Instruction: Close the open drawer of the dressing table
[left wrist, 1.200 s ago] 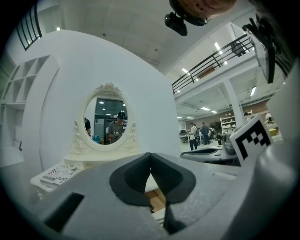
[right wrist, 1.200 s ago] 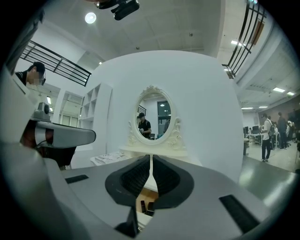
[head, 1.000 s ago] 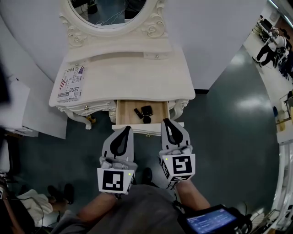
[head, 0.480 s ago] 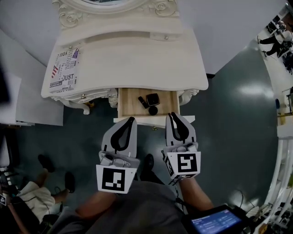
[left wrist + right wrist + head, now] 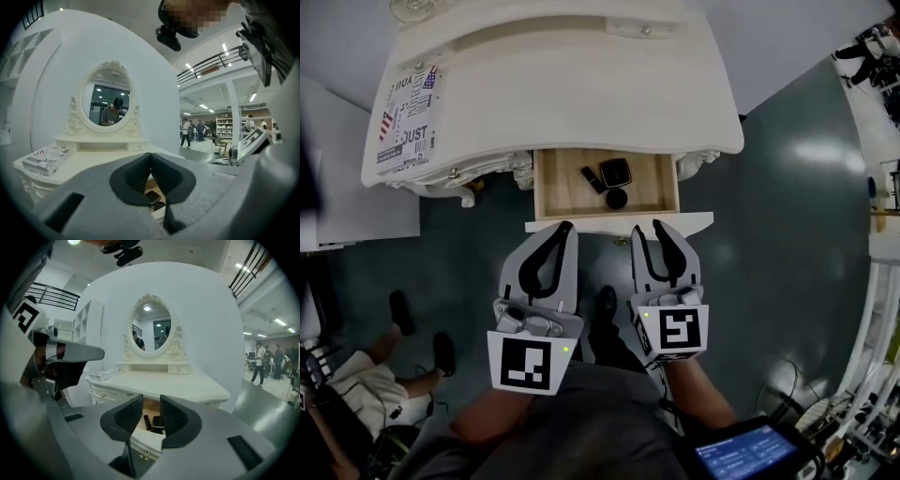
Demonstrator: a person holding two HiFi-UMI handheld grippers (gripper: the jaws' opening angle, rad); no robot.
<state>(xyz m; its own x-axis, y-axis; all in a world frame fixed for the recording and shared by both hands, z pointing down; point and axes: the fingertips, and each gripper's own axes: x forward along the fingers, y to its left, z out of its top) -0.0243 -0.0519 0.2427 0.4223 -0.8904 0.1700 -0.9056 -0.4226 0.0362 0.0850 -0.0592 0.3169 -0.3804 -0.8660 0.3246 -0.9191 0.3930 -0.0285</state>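
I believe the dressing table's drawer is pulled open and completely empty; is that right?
Not quite: the drawer is pulled open, but it is not empty. The head view shows a few small dark items lying inside it.

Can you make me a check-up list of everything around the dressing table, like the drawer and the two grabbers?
Surface: cream dressing table top, bare except for a printed booklet at its left end.
Job's things: drawer pulled out and open, not yet pushed in.
Clutter: a few small dark items lie inside the drawer.
Grippers: left gripper has its jaws together and is empty. Right gripper has its jaws apart, they have just been opening, with nothing between them. Both are close to the drawer front; contact cannot be told.
Cables: a thin cable on the floor at lower right.
Surroundings: dark green floor, white wall, oval mirror, another person's shoes at the left.
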